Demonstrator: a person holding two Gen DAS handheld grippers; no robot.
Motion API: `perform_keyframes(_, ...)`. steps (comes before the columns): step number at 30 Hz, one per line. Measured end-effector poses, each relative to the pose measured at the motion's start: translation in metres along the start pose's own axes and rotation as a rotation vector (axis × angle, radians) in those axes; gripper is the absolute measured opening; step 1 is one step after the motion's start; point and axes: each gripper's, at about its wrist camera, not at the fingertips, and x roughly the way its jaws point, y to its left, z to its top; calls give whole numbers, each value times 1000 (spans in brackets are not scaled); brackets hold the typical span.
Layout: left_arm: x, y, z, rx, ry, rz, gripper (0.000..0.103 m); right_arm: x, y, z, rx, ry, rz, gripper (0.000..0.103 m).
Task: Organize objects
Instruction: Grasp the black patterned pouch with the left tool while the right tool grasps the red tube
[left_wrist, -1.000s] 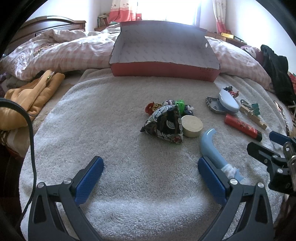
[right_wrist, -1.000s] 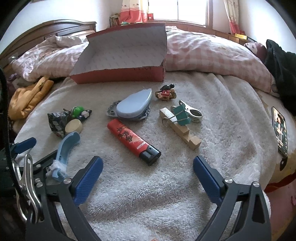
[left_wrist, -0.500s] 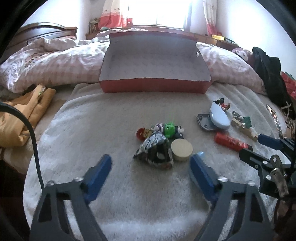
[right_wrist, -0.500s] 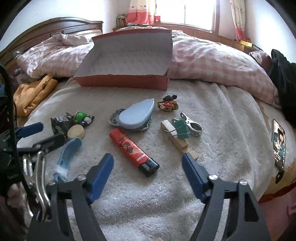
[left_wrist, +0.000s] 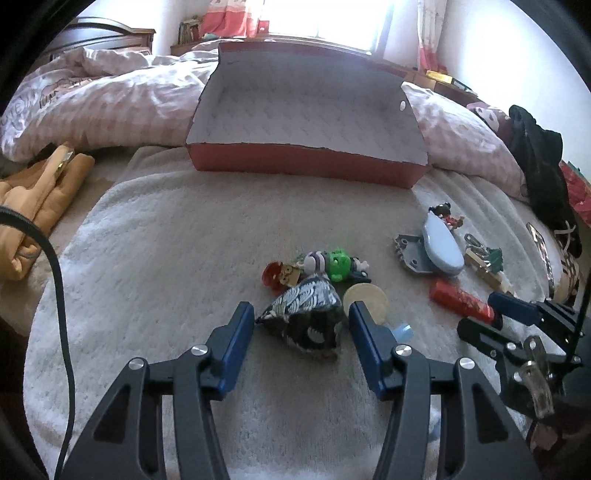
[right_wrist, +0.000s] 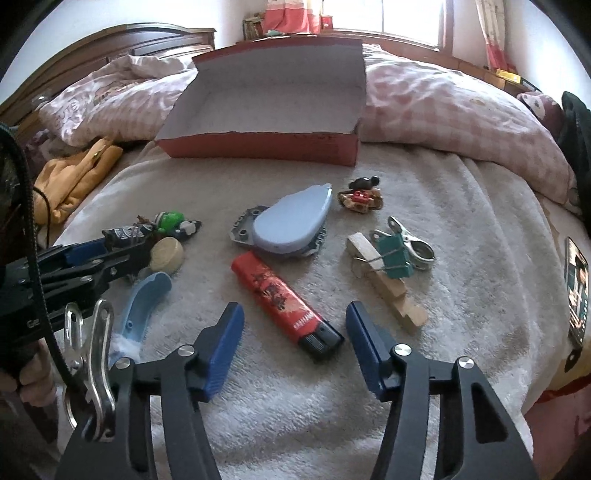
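An open red box (left_wrist: 306, 162) (right_wrist: 266, 144) stands at the far side of the white towel. My left gripper (left_wrist: 301, 325) is open, its jaws on either side of a black patterned pouch (left_wrist: 304, 317), apart from it. A wooden disc (left_wrist: 365, 299) and small toy figures (left_wrist: 317, 266) lie just behind the pouch. My right gripper (right_wrist: 293, 328) is open, its jaws around the black end of a red lighter (right_wrist: 284, 299). A blue hook-shaped piece (right_wrist: 146, 302) lies to its left.
A pale blue tape dispenser (right_wrist: 288, 225) on a grey plate, a toy car (right_wrist: 362, 195), a wooden clothespin (right_wrist: 388, 284), a green binder clip (right_wrist: 393, 254) and a metal clip (right_wrist: 413, 243) lie on the towel. A phone (right_wrist: 576, 284) lies at right. Yellow clothing (left_wrist: 33, 206) lies at left. Pink bedding is behind.
Both grippers moved forward and their jaws narrowed. The left one now brackets the pouch; the right one now brackets the lighter's end.
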Motion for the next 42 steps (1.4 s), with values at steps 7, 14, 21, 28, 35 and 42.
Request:
perform_keyframes(7, -4, 4, -1, 24, 19, 8, 43, 1, 2, 2, 7, -7, 11, 30)
perform_keyframes(14, -9, 11, -6, 11, 25, -1, 44, -2, 11, 0, -5, 25, 86, 25)
perform_keyframes(21, -3, 8, -4, 24, 29, -1, 49, 5, 15, 6, -15, 38, 92, 26)
perform_keyframes(28, 0, -1, -6, 85, 18, 25, 53, 9, 18, 9, -33, 35, 77, 26)
perform_keyframes(35, -1, 0, -5, 90, 27, 29, 44, 9, 16, 7, -13, 26, 73, 21)
perform_keyframes(42, -8, 4, -2, 52, 40, -13, 40, 6, 7, 10, 41, 18, 132, 21)
